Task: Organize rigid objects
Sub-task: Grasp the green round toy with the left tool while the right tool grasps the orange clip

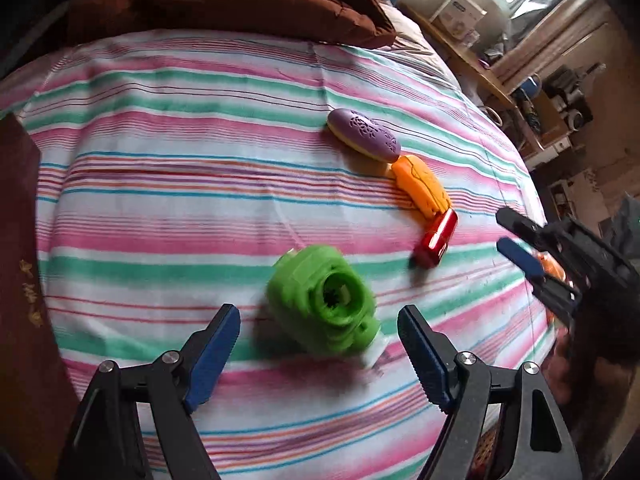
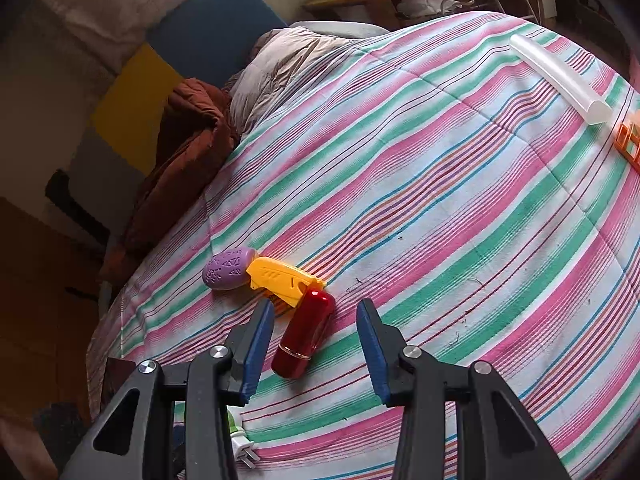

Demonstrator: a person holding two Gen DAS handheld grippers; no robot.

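A green plug-in device point(image 1: 322, 304), blurred, lies on the striped bedsheet point(image 1: 160, 160) between the fingers of my left gripper point(image 1: 318, 314). The jaws stand wide and neither pad touches it. Beyond it a purple oval case point(image 1: 364, 140), a yellow-orange tool point(image 1: 422, 188) and a glossy red capsule point(image 1: 436, 240) lie end to end in a row. In the right wrist view the red capsule point(image 2: 306, 334) rests between the fingers of my right gripper point(image 2: 315, 307), with a gap on each side. My right gripper point(image 1: 505, 230) also shows at the right of the left wrist view.
A translucent tube point(image 2: 560, 80) and an orange frame-like piece point(image 2: 628, 144) lie far right on the bed. A brown blanket point(image 1: 240, 4) is bunched at the head end. A dark red book point(image 1: 20, 280) stands at the left edge. A wooden shelf point(image 1: 472, 64) runs beside the bed.
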